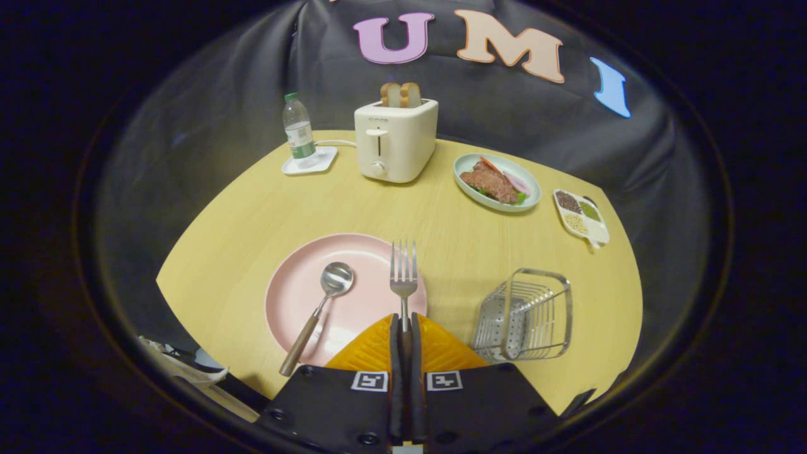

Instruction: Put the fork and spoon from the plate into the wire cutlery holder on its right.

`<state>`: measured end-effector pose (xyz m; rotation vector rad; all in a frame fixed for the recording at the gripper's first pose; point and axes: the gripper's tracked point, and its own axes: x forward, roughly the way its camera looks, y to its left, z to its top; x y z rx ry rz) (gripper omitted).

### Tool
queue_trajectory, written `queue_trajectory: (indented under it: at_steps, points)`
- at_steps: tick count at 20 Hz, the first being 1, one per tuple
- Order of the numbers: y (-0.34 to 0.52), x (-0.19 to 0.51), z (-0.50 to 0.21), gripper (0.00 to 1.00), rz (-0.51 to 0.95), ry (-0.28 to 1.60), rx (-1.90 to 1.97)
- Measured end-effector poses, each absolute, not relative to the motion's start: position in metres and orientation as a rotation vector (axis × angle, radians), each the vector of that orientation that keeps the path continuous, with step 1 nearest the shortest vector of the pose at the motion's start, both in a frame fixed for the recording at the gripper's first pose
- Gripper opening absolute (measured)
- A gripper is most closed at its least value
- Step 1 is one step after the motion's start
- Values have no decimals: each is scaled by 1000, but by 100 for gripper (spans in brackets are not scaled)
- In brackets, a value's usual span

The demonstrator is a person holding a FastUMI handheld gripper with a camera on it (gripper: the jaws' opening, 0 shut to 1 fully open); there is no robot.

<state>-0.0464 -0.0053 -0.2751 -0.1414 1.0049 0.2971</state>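
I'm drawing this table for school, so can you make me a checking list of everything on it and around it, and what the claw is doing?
Surface: round yellow wooden table.
Job's things: fork held over the pink plate; spoon lying on the plate; wire cutlery holder to the plate's right, nothing seen inside.
Clutter: toaster with bread, water bottle on a white coaster, dish of food, small seasoning tray.
Claw: claw shut on the fork's handle.
Cables: white cord by the toaster.
Surroundings: black cloth wall.
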Motion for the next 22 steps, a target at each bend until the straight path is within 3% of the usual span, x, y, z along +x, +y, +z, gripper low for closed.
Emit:
queue_trajectory:
  at_steps: [13, 22]
  points:
    - [-108, -38, -245, 8, 321, 1111, -182]
    - [-135, -50, -258, 8, 422, 1252, -262]
